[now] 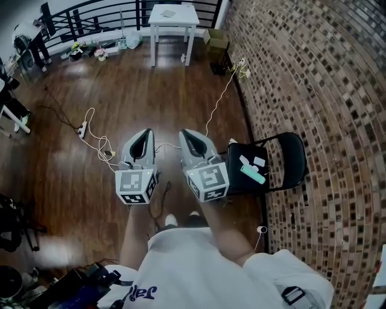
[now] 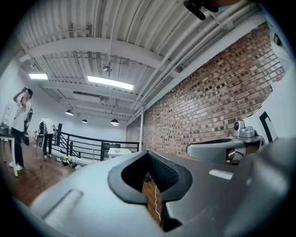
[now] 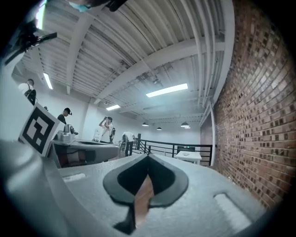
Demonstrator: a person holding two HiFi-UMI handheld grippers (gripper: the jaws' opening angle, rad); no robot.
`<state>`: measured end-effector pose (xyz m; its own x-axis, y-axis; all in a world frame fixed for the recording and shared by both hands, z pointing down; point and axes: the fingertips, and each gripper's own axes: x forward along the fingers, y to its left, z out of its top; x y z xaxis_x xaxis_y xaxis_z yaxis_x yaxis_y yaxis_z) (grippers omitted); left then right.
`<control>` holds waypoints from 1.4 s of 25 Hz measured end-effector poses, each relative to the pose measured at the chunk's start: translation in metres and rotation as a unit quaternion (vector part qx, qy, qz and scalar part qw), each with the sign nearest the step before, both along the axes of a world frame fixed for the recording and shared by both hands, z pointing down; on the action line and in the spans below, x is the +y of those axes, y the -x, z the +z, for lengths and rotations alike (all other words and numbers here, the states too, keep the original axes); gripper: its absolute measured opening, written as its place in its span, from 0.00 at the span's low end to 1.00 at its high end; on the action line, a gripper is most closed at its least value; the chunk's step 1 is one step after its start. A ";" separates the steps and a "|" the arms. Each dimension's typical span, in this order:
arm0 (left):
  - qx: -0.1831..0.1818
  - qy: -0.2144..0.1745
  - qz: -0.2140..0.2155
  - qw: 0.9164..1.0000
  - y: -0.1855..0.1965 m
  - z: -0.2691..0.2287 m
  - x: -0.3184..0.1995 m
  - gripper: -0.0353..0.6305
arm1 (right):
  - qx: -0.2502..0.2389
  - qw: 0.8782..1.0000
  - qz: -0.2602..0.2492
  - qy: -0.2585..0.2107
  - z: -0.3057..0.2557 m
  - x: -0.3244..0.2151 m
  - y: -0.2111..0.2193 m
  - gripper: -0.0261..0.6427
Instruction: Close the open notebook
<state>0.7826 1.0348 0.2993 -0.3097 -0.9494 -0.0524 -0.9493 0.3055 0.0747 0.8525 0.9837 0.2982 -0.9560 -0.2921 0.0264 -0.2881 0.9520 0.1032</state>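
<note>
A white table [image 1: 174, 18] stands far ahead across the wooden floor, with a flat pale thing [image 1: 168, 12] on its top; it is too small to tell whether it is the notebook. I hold both grippers level at waist height, side by side, pointing toward that table. My left gripper [image 1: 143, 131] is shut, its jaws meeting at the tips with nothing between them [image 2: 148, 153]. My right gripper [image 1: 184, 133] is likewise shut and empty [image 3: 148, 157]. The table also shows small in the left gripper view [image 2: 118, 150] and the right gripper view [image 3: 188, 157].
A black folding chair [image 1: 283, 158] with a teal thing [image 1: 253, 174] and white bits on its seat stands at my right against the brick wall [image 1: 313, 90]. White cables [image 1: 90, 130] trail over the floor. A black railing [image 1: 90, 18] and a cardboard box [image 1: 216, 38] lie beyond. People stand at the left [image 2: 21, 125].
</note>
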 end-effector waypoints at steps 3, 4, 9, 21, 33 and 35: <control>0.012 -0.010 0.005 1.000 0.006 0.002 -0.011 0.08 | 0.002 1.000 0.003 -0.002 0.000 -0.012 0.009 0.03; 0.017 -0.014 0.006 1.000 0.009 0.002 -0.015 0.08 | 0.001 1.000 0.002 -0.005 -0.001 -0.015 0.012 0.03; 0.029 -0.012 0.009 0.999 0.024 0.009 -0.040 0.08 | 0.008 1.000 -0.008 0.008 0.009 -0.034 0.033 0.03; -0.024 -0.024 -0.025 0.999 0.082 -0.026 -0.142 0.08 | -0.056 0.998 -0.039 0.006 -0.024 -0.148 0.094 0.03; -0.030 -0.010 -0.030 0.999 0.098 -0.020 -0.209 0.08 | -0.058 0.997 -0.018 -0.056 -0.026 -0.221 0.119 0.03; -0.041 -0.009 -0.027 0.999 0.104 -0.026 -0.219 0.08 | -0.059 0.997 -0.021 -0.044 -0.025 -0.231 0.133 0.03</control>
